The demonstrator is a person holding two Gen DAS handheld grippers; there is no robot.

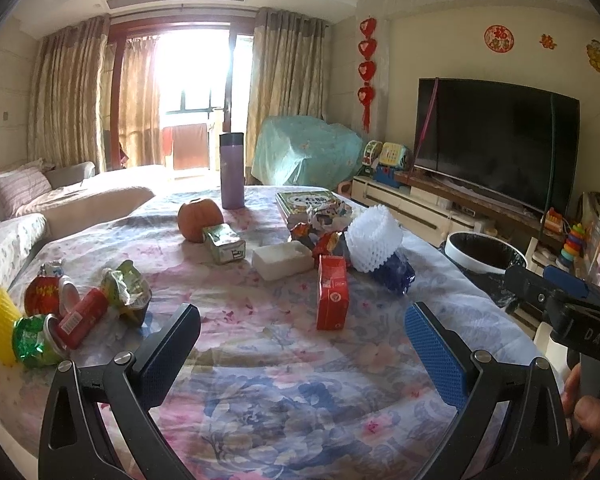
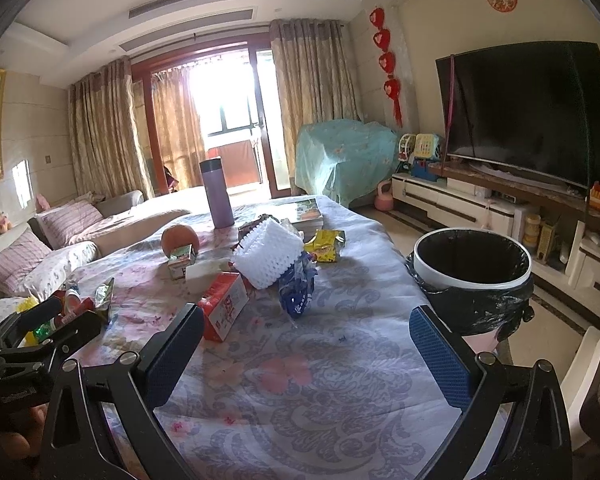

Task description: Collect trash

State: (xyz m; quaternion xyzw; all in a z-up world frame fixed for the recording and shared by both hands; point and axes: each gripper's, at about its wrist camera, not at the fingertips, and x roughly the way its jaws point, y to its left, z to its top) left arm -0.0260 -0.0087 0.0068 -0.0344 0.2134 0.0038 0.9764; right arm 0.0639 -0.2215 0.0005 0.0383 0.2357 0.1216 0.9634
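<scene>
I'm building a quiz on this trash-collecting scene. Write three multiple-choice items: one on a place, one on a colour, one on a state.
1. Where is the trash bin?
A. On the table
B. On the floor off the table's right edge
C. Under the TV

2. What colour is the tall flask?
A. Purple
B. Green
C. Yellow

3. How do the left gripper and right gripper stand?
A. Both shut
B. One holds a carton
C. Both open, holding nothing

Answers: 1 B, the bin stands beside the table. 2 A, its body is purple. 3 C, the fingers of each are wide apart with only tablecloth between.
</scene>
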